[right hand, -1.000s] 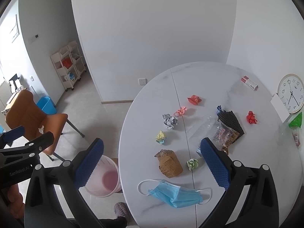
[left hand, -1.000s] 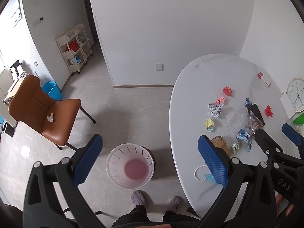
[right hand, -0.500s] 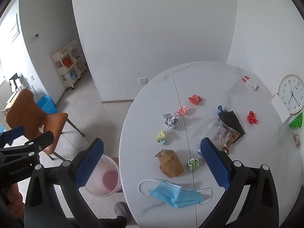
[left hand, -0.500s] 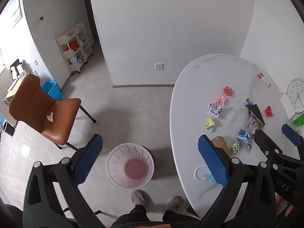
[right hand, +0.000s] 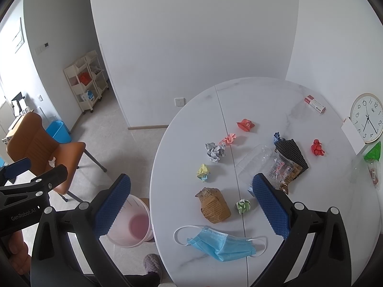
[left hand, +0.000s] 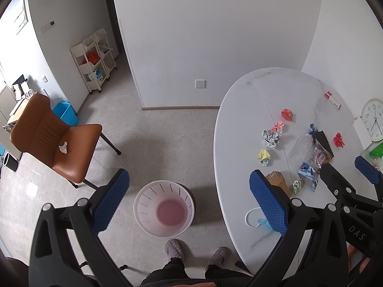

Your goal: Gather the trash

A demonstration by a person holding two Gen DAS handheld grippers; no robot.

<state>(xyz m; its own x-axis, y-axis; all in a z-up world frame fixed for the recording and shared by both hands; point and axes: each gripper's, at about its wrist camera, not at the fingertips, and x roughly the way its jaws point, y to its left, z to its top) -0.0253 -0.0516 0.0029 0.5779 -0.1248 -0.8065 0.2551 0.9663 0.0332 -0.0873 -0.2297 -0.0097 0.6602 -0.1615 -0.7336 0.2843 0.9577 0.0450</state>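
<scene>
Right gripper, jaws spread and empty, hovers above face mask at 6 o'clock, ready for pickup; left gripper, also spread, waits over bin.

We hold our left gripper high, its blue-padded fingers spread wide with nothing between them. Our right gripper is likewise raised, jaws wide apart and holding nothing. Each gripper shows at the edge of the other's view, side by side and apart, our feet below
</scene>
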